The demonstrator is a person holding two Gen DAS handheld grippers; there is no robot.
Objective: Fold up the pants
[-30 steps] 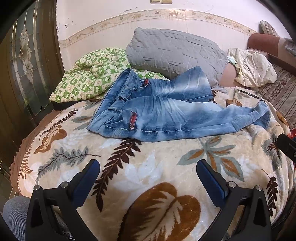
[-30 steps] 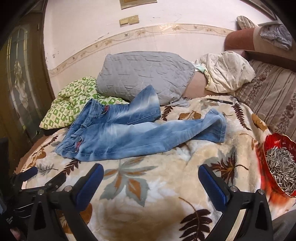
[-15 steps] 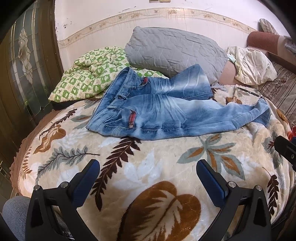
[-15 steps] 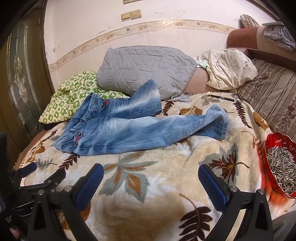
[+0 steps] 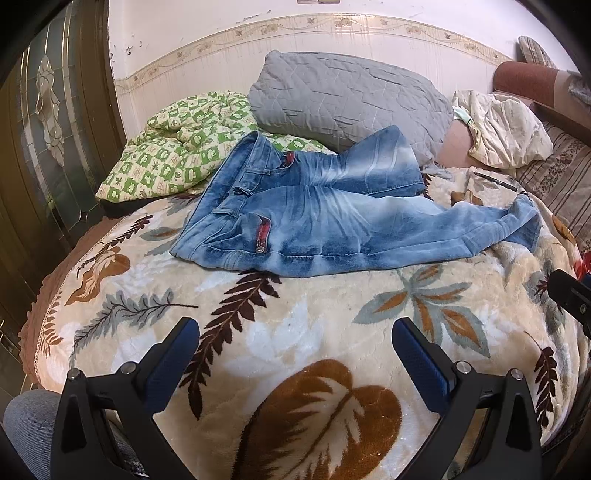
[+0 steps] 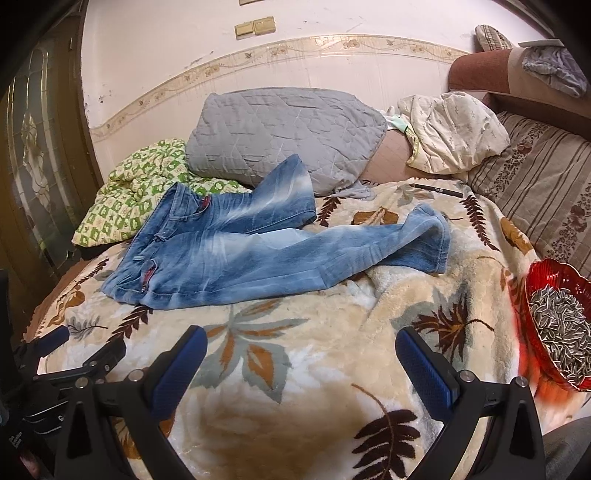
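Room: a bed [image 5: 280,332] under a cream blanket [image 6: 295,369] printed with brown and grey leaves, set against a pale wall [image 5: 221,33] with a patterned border strip; a dark door with patterned glass [image 5: 44,122] stands at the left.
Far side of the bed: a grey quilted pillow [image 5: 343,99] leans on the wall, a green checked quilt [image 5: 173,147] lies bunched to its left, and a cream bundle of cloth [image 5: 506,129] sits to its right.
Pants: light blue jeans [image 5: 332,218] lie unfolded across the middle of the bed, waistband to the left and partly up on the green checked quilt. One leg bends up against the grey quilted pillow; the other runs right to a rumpled hem [image 6: 432,240].
Left tool: the left tool [image 5: 295,336] hangs low over the near part of the blanket, its blue-padded fingers spread wide and holding nothing. The jeans lie ahead of it, well apart, with the waistband and hip pocket straight beyond its left finger.
Right tool: the right tool [image 6: 297,345] is likewise released and empty, over the near blanket. The jeans lie ahead and to its left; the long leg's hem is beyond its right finger, not touching.
Other things: a pen [image 6: 436,189] lies on the blanket past the hem, and a red bowl of sunflower seeds [image 6: 557,325] sits at the right edge of the bed.
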